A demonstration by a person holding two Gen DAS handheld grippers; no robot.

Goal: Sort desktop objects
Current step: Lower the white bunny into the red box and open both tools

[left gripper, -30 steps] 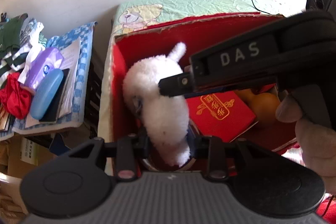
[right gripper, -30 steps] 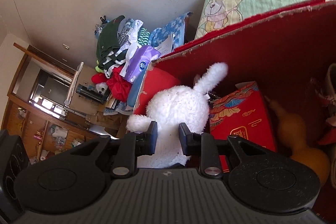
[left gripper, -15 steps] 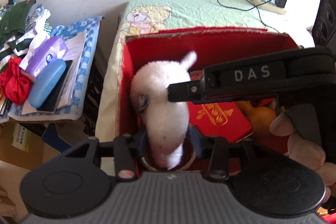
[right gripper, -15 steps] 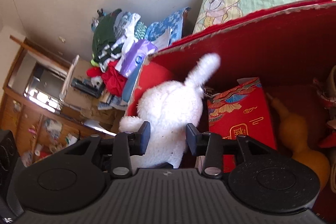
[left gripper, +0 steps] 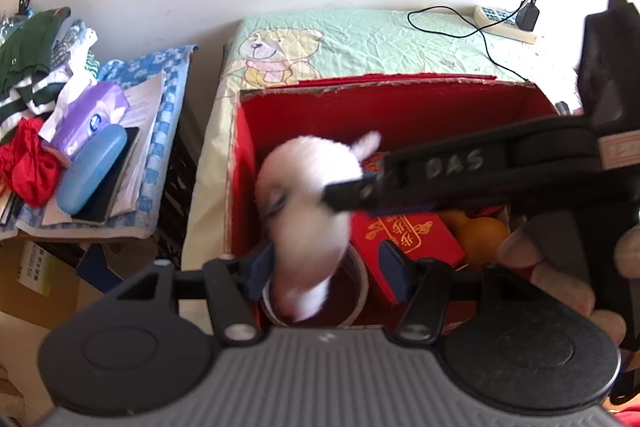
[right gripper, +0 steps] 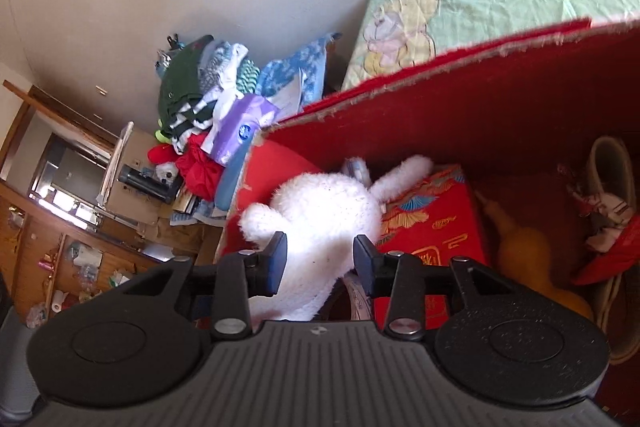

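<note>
A white plush toy (left gripper: 308, 203) lies in the left end of an open red box (left gripper: 400, 103), over a round metal-rimmed container (left gripper: 356, 287). My left gripper (left gripper: 326, 269) is open just above the toy, jaws apart on either side of it. My right gripper (right gripper: 320, 263) is open too, with the plush toy (right gripper: 328, 215) between and below its jaws; the right gripper reaches in from the right in the left wrist view (left gripper: 440, 175). A red gift packet (left gripper: 408, 239) and an orange gourd (left gripper: 476, 235) lie beside the toy.
The box stands on a green bear-print cloth (left gripper: 360, 43) with a power strip (left gripper: 504, 23) and cable behind. A side stand at the left holds a blue glasses case (left gripper: 92, 167), purple tissue pack (left gripper: 88, 115), papers and clothes. A white shoe (right gripper: 612, 183) lies in the box's right end.
Both grippers have opened wider and pulled back upward, letting go of the plush toy, which now sits lower in the box. The right gripper has shifted to the right.
</note>
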